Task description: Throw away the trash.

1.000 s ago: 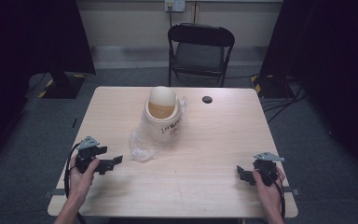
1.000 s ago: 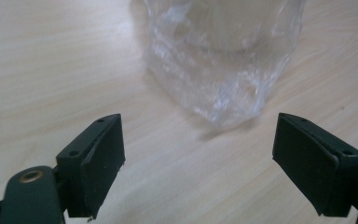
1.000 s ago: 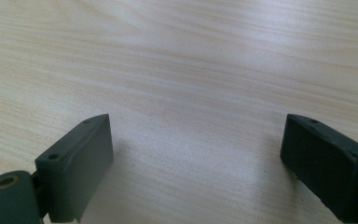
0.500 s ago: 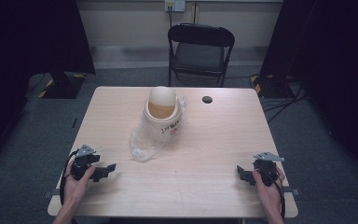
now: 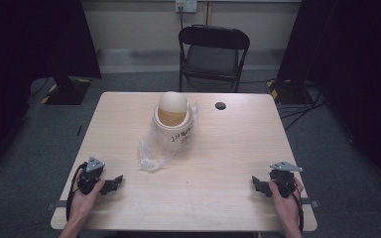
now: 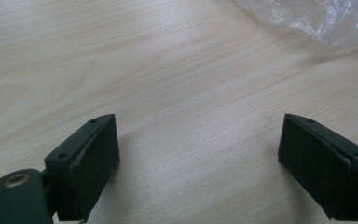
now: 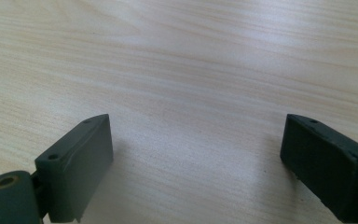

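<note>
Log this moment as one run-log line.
left hand-held gripper: open, empty, jaws just opening | right hand-held gripper: open, empty | cream egg-shaped container in clear plastic bag: untouched, mid-table

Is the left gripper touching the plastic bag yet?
Apart. The high view shows bare table between the left gripper and the plastic bag; in the left gripper view its open jaws frame only wood, the bag off beyond them.
</note>
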Tool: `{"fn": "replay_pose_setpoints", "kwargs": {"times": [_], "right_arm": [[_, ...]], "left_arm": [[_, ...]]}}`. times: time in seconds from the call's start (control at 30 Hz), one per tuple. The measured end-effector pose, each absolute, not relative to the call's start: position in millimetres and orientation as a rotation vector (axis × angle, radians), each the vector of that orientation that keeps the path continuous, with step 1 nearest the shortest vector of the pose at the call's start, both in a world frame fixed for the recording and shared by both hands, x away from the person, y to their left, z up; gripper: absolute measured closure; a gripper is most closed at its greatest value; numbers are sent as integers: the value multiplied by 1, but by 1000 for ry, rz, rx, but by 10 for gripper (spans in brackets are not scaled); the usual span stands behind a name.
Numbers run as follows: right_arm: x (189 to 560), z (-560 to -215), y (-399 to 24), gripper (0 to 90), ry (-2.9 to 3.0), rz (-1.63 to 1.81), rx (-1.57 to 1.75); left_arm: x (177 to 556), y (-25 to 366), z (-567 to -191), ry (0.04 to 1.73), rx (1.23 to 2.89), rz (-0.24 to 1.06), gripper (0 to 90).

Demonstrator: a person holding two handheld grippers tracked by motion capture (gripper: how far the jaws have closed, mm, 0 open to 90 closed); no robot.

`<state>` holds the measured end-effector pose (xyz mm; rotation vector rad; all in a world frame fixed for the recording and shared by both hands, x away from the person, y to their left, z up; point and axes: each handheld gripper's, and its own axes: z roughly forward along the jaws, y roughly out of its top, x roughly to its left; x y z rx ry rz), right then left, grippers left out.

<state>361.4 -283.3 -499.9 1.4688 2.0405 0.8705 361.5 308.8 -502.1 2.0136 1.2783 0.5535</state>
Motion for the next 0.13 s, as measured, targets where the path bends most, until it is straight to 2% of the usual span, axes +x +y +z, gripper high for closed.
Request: {"fn": "replay_pose_setpoints", "kwargs": {"times": [0.13], "right_arm": [[361,-500,-283,85,2040,870,1469]], "left_arm": [[362,309,-502,1280,2014,557,112]]}}
